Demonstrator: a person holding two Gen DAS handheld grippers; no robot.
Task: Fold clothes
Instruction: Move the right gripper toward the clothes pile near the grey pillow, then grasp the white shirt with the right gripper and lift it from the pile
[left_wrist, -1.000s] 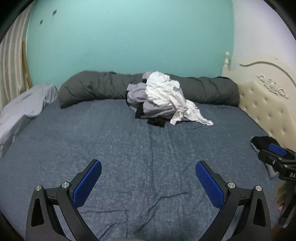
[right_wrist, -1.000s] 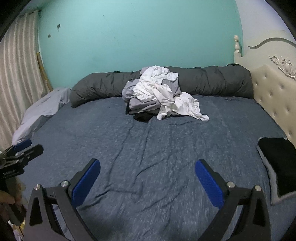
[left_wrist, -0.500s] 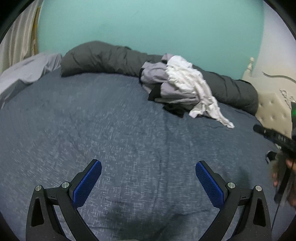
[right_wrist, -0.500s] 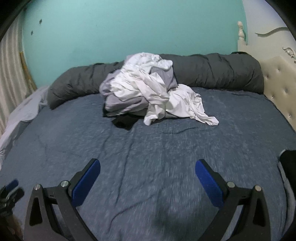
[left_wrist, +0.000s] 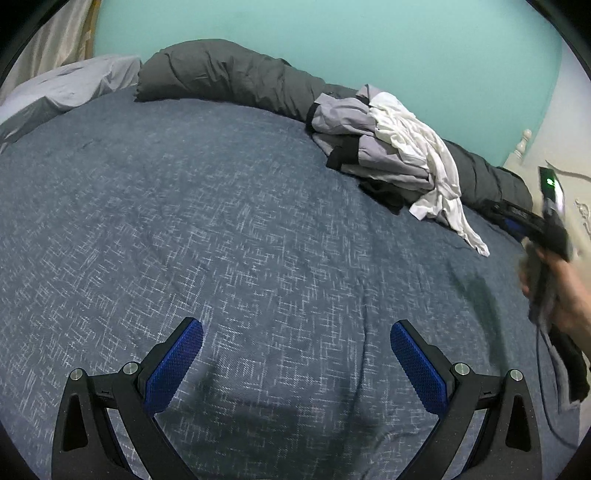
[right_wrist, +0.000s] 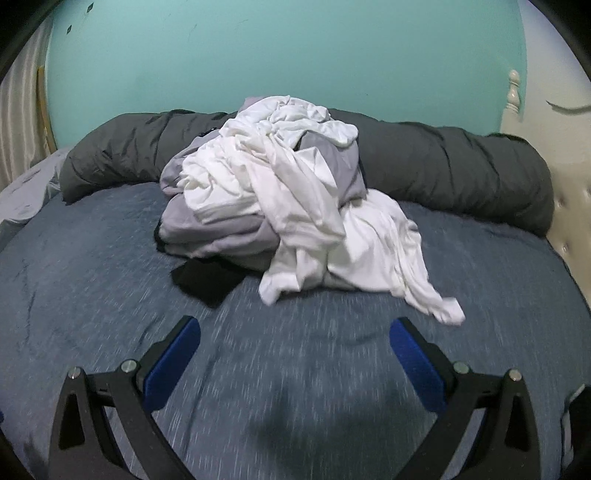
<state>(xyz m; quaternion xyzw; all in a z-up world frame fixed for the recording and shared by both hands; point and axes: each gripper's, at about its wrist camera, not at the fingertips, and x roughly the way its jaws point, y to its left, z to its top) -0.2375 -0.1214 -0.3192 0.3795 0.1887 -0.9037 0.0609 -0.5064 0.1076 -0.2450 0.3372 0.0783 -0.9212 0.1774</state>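
A heap of crumpled clothes (right_wrist: 280, 199) lies on the blue bedspread (right_wrist: 295, 369), white garments on top of grey ones, with a black piece (right_wrist: 207, 280) poking out at its front left. My right gripper (right_wrist: 293, 338) hovers open just short of the heap, nothing between its blue pads. In the left wrist view the same heap (left_wrist: 391, 155) sits far off at the upper right. My left gripper (left_wrist: 295, 343) is open over bare bedspread (left_wrist: 221, 240). The right gripper's body (left_wrist: 532, 225), held by a hand (left_wrist: 569, 295), shows at the right edge.
A rolled dark grey duvet (right_wrist: 454, 166) runs along the teal wall behind the heap. A cream padded headboard (right_wrist: 572, 206) bounds the right side. A light grey sheet (left_wrist: 66, 88) lies bunched at the far left. A dark folded garment (right_wrist: 580, 417) sits at the right edge.
Both grippers moved forward over the bed; the right one closed in on the clothes heap, which now looms large. The left view swung leftward, shifting the heap to its upper right. Both stayed open.
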